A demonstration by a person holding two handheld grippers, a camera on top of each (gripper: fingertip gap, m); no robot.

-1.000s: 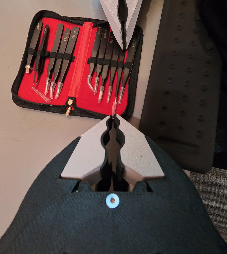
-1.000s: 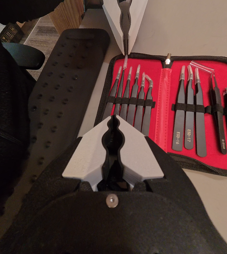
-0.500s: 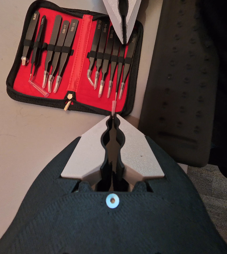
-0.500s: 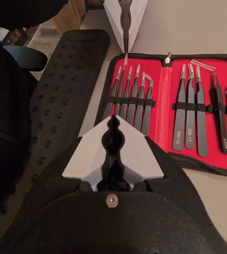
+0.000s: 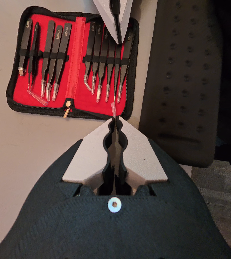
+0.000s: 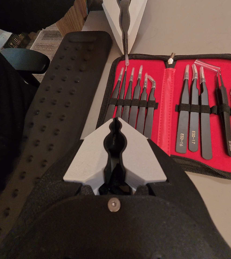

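Since a second ago the clear cap (image 5: 113, 110) has drawn a bit further off its tweezer tip, and bare metal point now shows between the two. The open tweezer case (image 5: 11, 106) has shifted only slightly in the left wrist view.

Left claw (image 5: 114, 119) is clenched on the cap's far end, right at the case's zipper edge by the corner nearest the black dimpled pad (image 5: 182, 84). I cannot tell if the cap is fully clear of the point.

Right claw (image 6: 116, 118) is closed, with its tips on the handle of the same fine tweezer (image 5: 117, 72), at the opposite edge of the case. Pinching or only pressing – cannot tell. That tweezer is second in from the case's pad-side edge, under the elastic band (image 5: 105, 59) with five others.

The case's other half holds five more tweezers. A loose clear tube (image 5: 37, 96) lies slanted on the red lining there, at one tweezer's tip. The gold zip pull (image 5: 66, 112) hangs at the case's spine end.

The case lies flat on the beige surface (image 5: 28, 140) – the pad is just beside it, along one short side.
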